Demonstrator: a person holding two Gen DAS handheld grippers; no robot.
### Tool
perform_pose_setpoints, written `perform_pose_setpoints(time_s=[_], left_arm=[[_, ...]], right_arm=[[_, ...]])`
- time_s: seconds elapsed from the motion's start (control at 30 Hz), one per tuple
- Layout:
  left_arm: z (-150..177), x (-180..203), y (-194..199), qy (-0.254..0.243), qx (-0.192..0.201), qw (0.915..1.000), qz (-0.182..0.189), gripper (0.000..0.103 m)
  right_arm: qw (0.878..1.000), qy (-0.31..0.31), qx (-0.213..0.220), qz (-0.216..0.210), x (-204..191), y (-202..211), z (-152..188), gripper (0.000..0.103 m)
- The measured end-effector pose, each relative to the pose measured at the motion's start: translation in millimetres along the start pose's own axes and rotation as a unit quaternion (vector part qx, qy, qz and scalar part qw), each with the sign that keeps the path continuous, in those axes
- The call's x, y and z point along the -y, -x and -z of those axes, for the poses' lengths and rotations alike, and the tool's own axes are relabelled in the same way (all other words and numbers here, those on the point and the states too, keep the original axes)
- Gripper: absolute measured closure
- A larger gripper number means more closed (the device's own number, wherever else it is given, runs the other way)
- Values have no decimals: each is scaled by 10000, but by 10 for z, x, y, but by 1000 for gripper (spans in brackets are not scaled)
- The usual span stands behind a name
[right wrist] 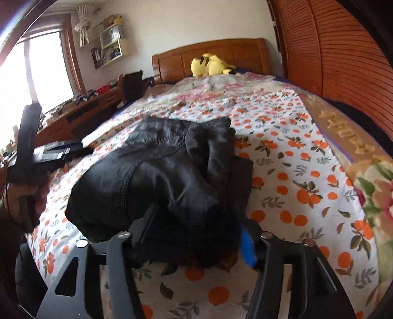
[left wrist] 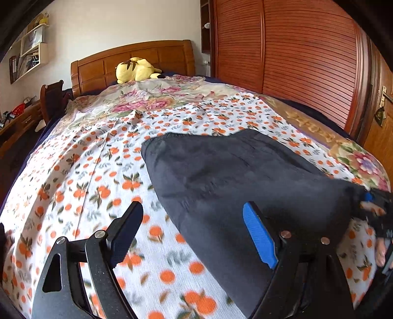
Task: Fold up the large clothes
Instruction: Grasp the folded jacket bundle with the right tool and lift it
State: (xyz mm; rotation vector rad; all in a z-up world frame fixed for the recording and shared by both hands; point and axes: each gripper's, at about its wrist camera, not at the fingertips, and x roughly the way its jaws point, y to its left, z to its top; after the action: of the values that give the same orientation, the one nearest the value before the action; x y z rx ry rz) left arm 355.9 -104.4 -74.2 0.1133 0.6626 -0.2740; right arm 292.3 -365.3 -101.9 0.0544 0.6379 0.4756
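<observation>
Clearly soft and limp, the dark garment (right wrist: 159, 176) lies bunched mid-bed (left wrist: 73, 171) — better gripped at a hem edge. Left claw (left wrist: 194, 235) gapes empty; right claw (right wrist: 196, 235) straddles cloth, pads apart — unclamped.

Bed: a sheet printed with oranges (left wrist: 98, 176) is covering it, a floral quilt (left wrist: 152, 98) lying beyond.
Headboard: brown wood (right wrist: 208, 56) is standing against the pale wall (left wrist: 122, 22).
Wardrobe: slatted reddish doors (left wrist: 294, 61) are running alongside.
Window: daylight is pouring through (right wrist: 49, 68).
Desk: clutter is sitting below it (right wrist: 86, 105).
Shelves: wall boxes are hanging above (right wrist: 110, 46).
</observation>
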Motion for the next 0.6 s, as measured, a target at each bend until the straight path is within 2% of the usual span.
perform_pose_setpoints(time_s=[0.07, 0.2, 0.43, 0.6], left_arm=[[-75, -53, -135, -7, 35, 10000, -38, 19], [-193, -142, -410, -34, -30, 10000, -74, 19], [-328, -362, -907, 75, -264, 9996, -68, 19], [-411, -496, -1292, 46, -473, 9989, -34, 19]], right_arm=[[9998, 3, -152, 86, -6, -122, 19, 32], [9989, -93, -463, 43, 25, -342, 23, 30], [9988, -118, -484, 11, 23, -462, -8, 30], [9978, -319, -544, -202, 114, -515, 4, 30]])
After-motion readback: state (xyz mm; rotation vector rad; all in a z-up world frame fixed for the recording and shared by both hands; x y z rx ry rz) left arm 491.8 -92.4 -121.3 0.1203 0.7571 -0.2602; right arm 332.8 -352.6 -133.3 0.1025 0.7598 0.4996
